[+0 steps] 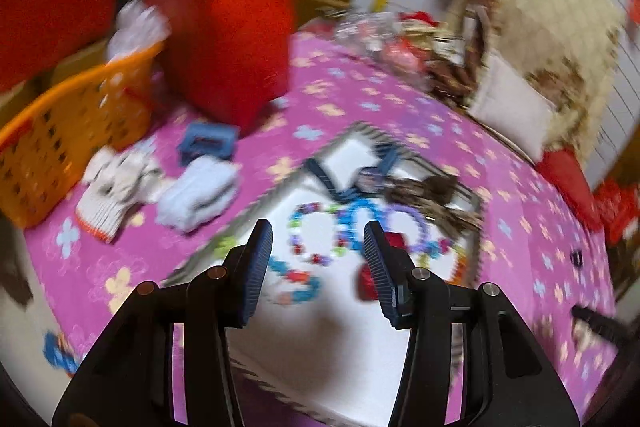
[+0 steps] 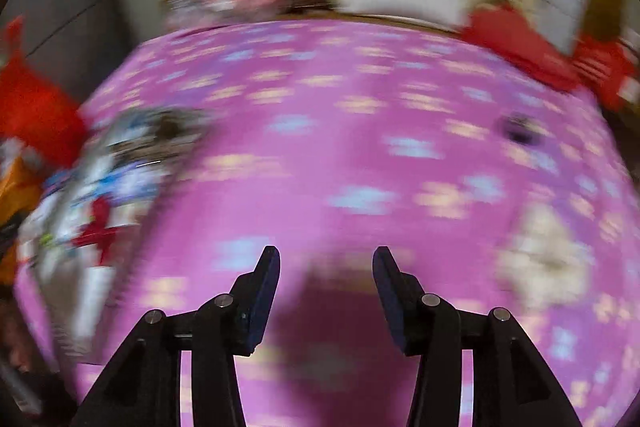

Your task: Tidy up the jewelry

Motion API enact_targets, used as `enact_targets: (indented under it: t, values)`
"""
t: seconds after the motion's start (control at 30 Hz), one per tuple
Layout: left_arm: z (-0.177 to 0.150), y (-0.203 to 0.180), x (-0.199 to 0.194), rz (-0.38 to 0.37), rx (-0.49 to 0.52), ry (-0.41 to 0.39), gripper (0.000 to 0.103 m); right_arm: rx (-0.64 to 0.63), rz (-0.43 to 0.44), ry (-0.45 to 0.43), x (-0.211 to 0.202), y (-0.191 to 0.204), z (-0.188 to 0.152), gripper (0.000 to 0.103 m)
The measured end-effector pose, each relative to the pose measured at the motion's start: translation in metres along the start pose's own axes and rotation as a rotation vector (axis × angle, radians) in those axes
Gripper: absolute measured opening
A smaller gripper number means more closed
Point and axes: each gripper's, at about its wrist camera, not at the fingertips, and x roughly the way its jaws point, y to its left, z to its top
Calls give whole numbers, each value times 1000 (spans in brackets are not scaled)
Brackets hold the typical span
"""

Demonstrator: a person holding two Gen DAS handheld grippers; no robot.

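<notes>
Several bead bracelets (image 1: 316, 239) already lie gathered on the white tray (image 1: 320, 339) in front of me, with a blue ring of beads (image 1: 362, 217) and a lilac one (image 1: 408, 223) beside them, dark hair clips (image 1: 348, 175) at the far end and something small and red (image 1: 370, 283) near my left claw (image 1: 318, 243); so I judge the sorting well along, though the blur hides how neatly each piece sits; one small dark item (image 2: 518, 131) still lies alone on the pink flowered cloth (image 2: 340, 107), well apart from the tray, and looks like what is left. My left claw hangs over the tray, jaws parted, gripping nothing; my right claw (image 2: 326, 267) is likewise spread and empty, over bare cloth. Room is good on the right, where the cloth is open up to the red things (image 2: 520, 43) at the far edge; on the left an orange basket (image 1: 72, 131), folded white gloves (image 1: 116, 187) and a red box (image 1: 228, 19) crowd the tray's side.
</notes>
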Motion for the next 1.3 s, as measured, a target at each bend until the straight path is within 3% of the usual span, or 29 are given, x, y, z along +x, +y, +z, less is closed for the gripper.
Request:
enact_targets:
  t: [0.07, 0.17, 0.27, 0.33, 0.37, 0.43, 0.5, 0.57, 0.63, 0.7, 0.77, 0.9, 1.03, 1.3]
  values:
    - [-6, -21, -9, -19, 69, -27, 47, 66, -143, -13, 1, -58, -3, 46]
    - [-19, -53, -24, -61, 154, -51, 47, 167, -284, 6, 11, -128, -7, 46]
    - [-36, -87, -36, -122, 241, -60, 48, 252, -337, 54, 26, -178, -12, 46]
    - [-48, -108, -39, -151, 304, -69, 51, 321, -291, 94, 40, -201, -15, 39]
    - [-54, -117, -39, -158, 337, -68, 51, 341, -253, 106, 45, -205, -15, 33]
    - [-64, -131, -34, -166, 381, -49, 51, 334, -139, 113, 49, -194, -14, 33]
    - [-74, -142, -25, -153, 417, -20, 51, 268, -35, 120, 50, -167, -12, 33]
    - [-83, -151, -18, -144, 450, 5, 51, 185, 126, 153, 46, -131, -14, 33]
    - [-92, -158, -15, -137, 479, 14, 51, 104, 180, 153, 37, -106, -16, 33]
    - [-99, -163, -14, -141, 508, 20, 51, 68, 167, 123, 25, -99, -16, 35]
    - [-103, -166, -13, -161, 513, 43, 51, 114, 152, 97, 19, -111, -11, 41]
    - [-107, -168, -5, -214, 492, 115, 51, 226, 12, 62, 23, -156, 10, 42]
    - [-111, -172, -2, -223, 504, 132, 51, 364, -88, 74, 52, -205, 43, 42]
    - [-117, -179, 19, -219, 537, 198, 51, 362, -219, 90, 115, -247, 117, 42]
